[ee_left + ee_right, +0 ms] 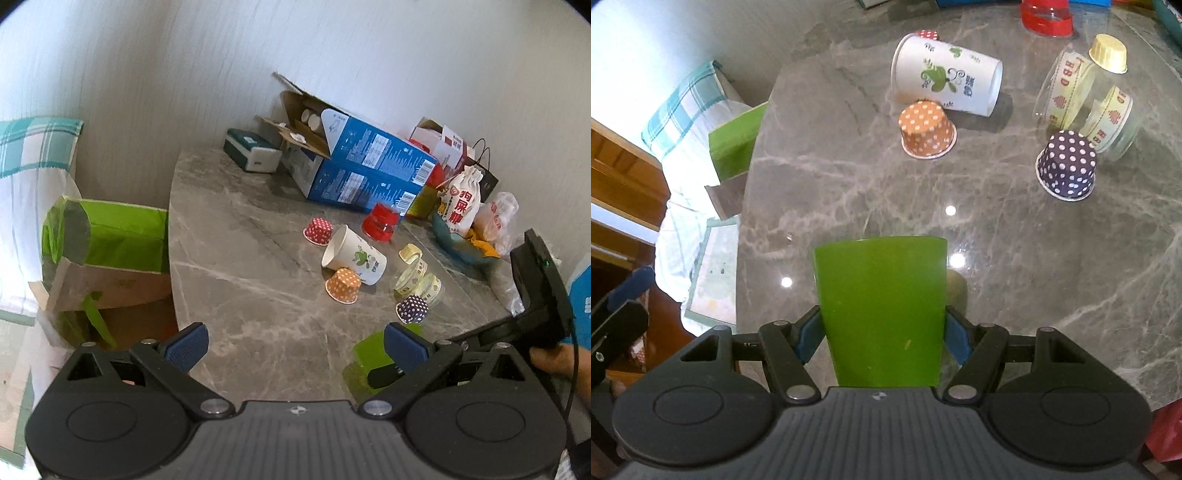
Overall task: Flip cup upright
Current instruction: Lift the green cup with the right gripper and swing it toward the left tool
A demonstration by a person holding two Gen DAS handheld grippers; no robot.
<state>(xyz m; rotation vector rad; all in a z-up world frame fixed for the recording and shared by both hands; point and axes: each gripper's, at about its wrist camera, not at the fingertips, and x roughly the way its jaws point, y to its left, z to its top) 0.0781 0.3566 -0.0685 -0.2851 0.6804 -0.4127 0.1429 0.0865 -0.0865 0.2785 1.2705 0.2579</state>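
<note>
A green plastic cup lies between the blue pads of my right gripper, which is shut on its sides; the cup points away from the camera over the grey marble table. In the left wrist view the same green cup shows at the lower right, partly hidden behind my left finger, with the right gripper's body beside it. My left gripper is open and empty above the table's near part.
A white paper cup lies on its side. Orange, purple and red dotted small cups stand upside down. A clear jar, a red container, blue boxes and bags crowd the back. A green bin stands off the table's left.
</note>
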